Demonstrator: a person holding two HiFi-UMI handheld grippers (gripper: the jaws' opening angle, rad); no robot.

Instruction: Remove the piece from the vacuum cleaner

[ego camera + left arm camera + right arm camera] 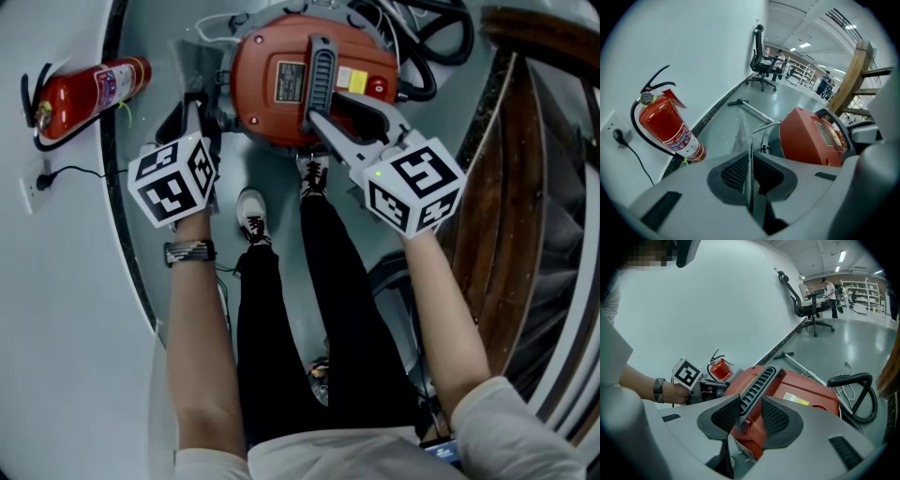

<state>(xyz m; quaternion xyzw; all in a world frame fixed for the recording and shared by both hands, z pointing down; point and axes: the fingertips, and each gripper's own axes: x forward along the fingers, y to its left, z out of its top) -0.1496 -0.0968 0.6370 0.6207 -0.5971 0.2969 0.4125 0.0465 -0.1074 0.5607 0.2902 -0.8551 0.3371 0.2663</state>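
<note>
The left hand-held gripper (750, 161) was seen with its pads pressed almost together. A thin dark piece (751, 151) was pinched edge-on between them and stood a little proud of the tips. A pale translucent sheet (740, 133) was caught just beyond those tips; whether it was joined to the piece could not be told.

The right hand-held gripper (750, 408) was held with its jaws spread wide, set on either side of the black ribbed handle (757, 383) with both pads laid against it. That handle ran along the top of the red vacuum cleaner (806, 392). The machine was parked on the grey floor (787, 98) directly below the right hand-held gripper, just ahead and to the right of the left one. A black hose (848, 378) was looped on the floor to the right of the right hand-held gripper, past the machine.

A red fire extinguisher (670, 129) was propped against the white wall (708, 51) to the left of the left hand-held gripper, with a plugged-in wall socket (616, 134) beside it. Farther ahead a metal tube (754, 108) was left lying on the floor. Well beyond it a black office chair (761, 63) was stood by the wall.
</note>
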